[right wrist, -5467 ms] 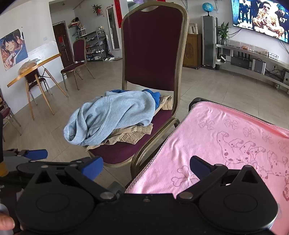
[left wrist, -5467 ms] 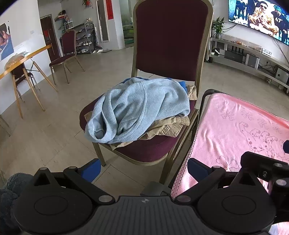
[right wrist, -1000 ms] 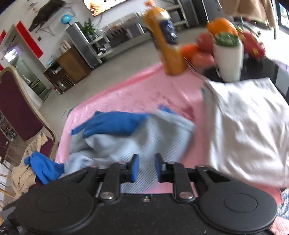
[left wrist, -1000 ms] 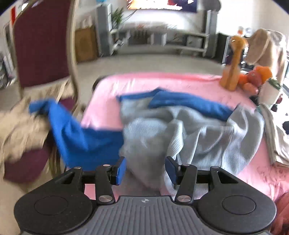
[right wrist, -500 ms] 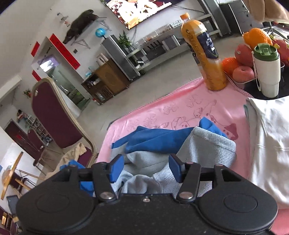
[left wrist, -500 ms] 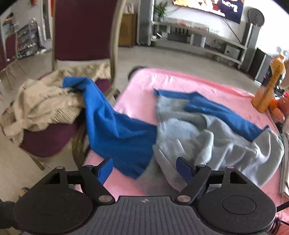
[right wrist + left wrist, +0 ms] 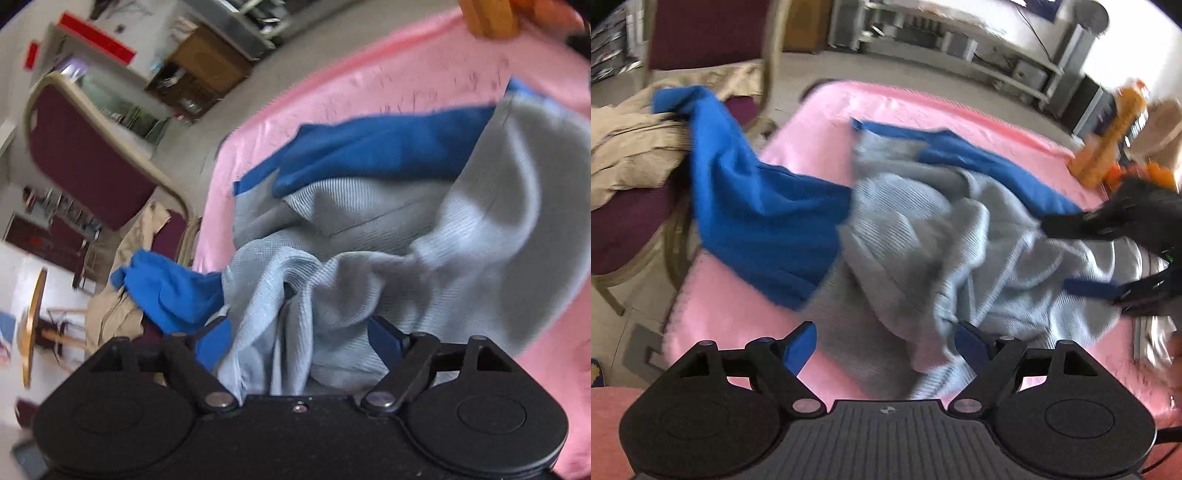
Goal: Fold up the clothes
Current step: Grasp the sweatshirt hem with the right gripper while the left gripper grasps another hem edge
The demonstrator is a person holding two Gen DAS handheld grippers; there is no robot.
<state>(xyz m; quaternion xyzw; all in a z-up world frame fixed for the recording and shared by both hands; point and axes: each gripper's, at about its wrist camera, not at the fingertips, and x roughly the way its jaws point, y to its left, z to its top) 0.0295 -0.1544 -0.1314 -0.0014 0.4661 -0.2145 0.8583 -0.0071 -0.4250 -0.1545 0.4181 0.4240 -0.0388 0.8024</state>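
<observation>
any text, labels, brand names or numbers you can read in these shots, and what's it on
None can be read in either view.
Orange bottle: it has a dark label, too blurred to read.
Red signs on the far wall: blurred, and no characters can be made out.
Left gripper: a small pale mark on its body, a logo shape and not letters.
Grey and blue garment: no tag or print shows.

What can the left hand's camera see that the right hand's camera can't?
Only the left wrist view shows the right gripper, open over the sweater, and the TV shelf. Only the right wrist view shows the round wooden table and the red wall signs. Both show the grey-blue sweater, the pink cover, the maroon chair and the orange bottle.
</observation>
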